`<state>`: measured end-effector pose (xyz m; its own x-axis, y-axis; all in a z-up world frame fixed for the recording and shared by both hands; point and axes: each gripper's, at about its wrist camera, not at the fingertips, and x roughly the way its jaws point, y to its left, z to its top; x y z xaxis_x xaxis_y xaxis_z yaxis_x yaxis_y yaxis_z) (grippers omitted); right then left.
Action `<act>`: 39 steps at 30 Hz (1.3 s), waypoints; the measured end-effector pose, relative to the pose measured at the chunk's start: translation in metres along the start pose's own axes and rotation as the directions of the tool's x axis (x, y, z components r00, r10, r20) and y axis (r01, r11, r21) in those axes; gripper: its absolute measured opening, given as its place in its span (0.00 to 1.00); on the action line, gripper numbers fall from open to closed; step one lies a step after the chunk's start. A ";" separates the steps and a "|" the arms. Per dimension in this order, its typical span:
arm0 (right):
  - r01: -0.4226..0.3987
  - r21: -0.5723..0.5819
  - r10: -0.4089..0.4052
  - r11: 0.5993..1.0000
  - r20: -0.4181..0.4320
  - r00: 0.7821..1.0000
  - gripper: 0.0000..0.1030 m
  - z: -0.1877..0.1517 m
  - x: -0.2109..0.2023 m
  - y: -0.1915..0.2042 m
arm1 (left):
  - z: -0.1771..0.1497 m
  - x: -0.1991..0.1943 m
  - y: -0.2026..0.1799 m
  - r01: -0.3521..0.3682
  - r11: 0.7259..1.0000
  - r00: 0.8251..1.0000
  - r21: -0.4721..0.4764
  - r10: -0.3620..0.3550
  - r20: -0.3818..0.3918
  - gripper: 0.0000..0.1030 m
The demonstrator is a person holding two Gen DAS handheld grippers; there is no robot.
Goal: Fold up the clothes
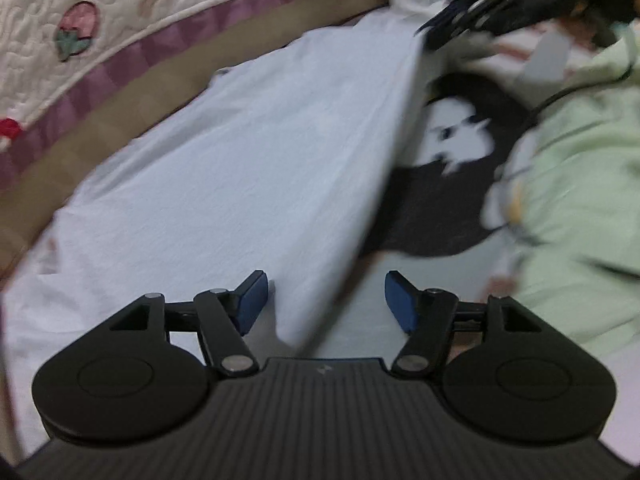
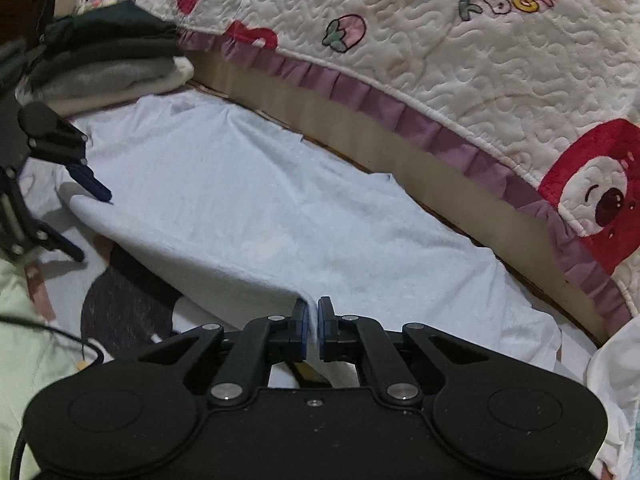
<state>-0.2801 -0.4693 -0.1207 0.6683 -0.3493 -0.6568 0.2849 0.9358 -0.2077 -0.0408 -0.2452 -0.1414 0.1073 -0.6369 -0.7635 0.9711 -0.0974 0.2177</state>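
From the left wrist view, my left hand-held gripper (image 1: 326, 304) stands with its blue pads (image 1: 252, 300) well apart and nothing pressed between them; the near corner of the pale blue garment (image 1: 248, 168) lies in the gap, touching neither pad. The garment is a long folded strip running from 6 o'clock up to about 1 o'clock, where my right hand-held gripper (image 1: 472, 8) meets its far end, blurred. Its folded edge overlaps the dark panda print of the mat (image 1: 440, 200) at 3 o'clock; the strawberry quilt (image 1: 80, 20) hangs at 10 o'clock and a mint-green sleeve (image 1: 580, 184) fills the right. From the right wrist view, my right hand-held gripper (image 2: 313, 320) is closed on the garment's (image 2: 260, 200) near edge, a thin pinch of cloth between the pads. The strip stretches away toward 10 o'clock, where my left hand-held gripper (image 2: 86, 188) hovers open over the far corner, beside a stack of folded clothes (image 2: 108, 60). The quilt (image 2: 440, 60) and its purple trim run along from 11 to 4 o'clock. I judge a lengthwise fold is laid and the crosswise fold is next: my left must close on its corner so both ends can be lifted together along the long axis.
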 end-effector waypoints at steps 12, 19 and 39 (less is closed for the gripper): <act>-0.021 0.028 0.022 0.999 -0.045 0.999 0.05 -0.034 0.009 -0.001 | 0.014 -0.011 0.077 0.003 0.926 0.991 -0.378 0.048 0.126 0.05; 0.139 -0.119 -0.150 0.983 -0.088 0.985 0.41 -0.057 0.006 0.014 | 0.008 -0.010 0.101 0.072 0.859 0.983 -0.506 0.026 0.184 0.05; 0.328 0.124 -0.342 0.936 0.114 0.933 0.06 -0.025 -0.019 -0.023 | -0.015 -0.005 0.091 -0.021 0.920 0.993 -0.391 0.065 0.098 0.20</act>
<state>-0.3164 -0.4833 -0.1219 0.6039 -0.6516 -0.4590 0.5717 0.7554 -0.3200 0.0499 -0.2394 -0.1274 0.1485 -0.7135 -0.6847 0.9745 0.2232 -0.0212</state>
